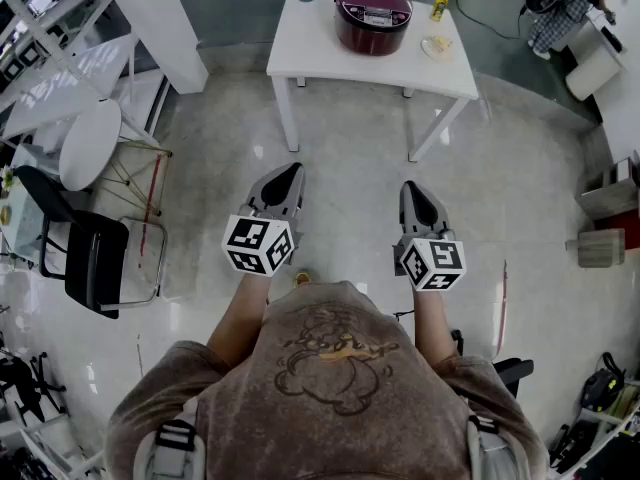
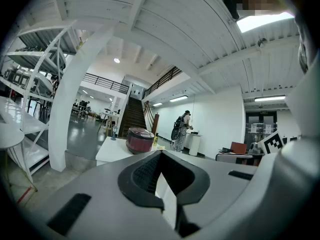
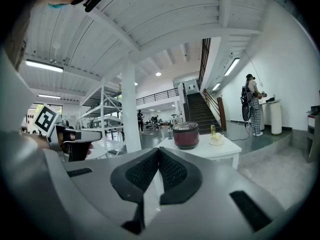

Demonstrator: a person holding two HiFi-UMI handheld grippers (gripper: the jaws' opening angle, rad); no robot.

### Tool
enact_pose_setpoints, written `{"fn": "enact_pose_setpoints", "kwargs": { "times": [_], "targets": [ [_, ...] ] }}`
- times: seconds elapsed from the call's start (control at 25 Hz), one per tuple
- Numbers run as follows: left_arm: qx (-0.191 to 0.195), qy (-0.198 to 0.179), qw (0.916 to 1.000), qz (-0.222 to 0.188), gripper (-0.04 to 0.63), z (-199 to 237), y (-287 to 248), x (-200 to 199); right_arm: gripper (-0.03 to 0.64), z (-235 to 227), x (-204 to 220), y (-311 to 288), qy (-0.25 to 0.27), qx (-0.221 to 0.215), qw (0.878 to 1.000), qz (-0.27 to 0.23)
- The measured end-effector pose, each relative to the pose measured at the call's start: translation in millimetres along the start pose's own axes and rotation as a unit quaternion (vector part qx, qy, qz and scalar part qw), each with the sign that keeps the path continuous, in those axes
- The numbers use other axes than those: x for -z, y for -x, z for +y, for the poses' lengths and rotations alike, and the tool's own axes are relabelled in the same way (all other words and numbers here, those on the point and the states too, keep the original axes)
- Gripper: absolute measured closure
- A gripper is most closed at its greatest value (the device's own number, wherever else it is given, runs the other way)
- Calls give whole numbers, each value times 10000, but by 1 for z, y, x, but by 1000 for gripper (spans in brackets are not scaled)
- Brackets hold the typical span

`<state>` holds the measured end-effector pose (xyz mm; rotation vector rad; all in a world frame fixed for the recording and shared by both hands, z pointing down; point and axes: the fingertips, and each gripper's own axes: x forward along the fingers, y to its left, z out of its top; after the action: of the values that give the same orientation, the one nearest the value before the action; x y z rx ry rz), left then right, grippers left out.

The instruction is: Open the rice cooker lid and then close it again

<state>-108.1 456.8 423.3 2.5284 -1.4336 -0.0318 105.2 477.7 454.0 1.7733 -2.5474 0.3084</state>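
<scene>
The left gripper and right gripper are held side by side and almost level over the floor, each with its ribbed black pads pressed together on nothing. The floor is glossy pale tile in a large white hall with a thick column and a dark staircase at the far end. The rice cooker stands well ahead of both grippers on a white rectangular table, round, dark red and shiny, its lid down. To its right are a small yellow bottle and a plate. At the left stands a black chair. Each gripper's cube bears black-and-white square markers; the cooker's panel print is too small to read.
</scene>
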Motion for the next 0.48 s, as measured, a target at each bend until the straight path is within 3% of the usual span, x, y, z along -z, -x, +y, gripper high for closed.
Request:
{"fn": "enact_pose_setpoints", "kwargs": {
  "times": [0.48],
  "targets": [
    [262,-43,9996,8,577,29,4,-11,620,32,3,-12,-326,177,9993,-102]
  ]
}}
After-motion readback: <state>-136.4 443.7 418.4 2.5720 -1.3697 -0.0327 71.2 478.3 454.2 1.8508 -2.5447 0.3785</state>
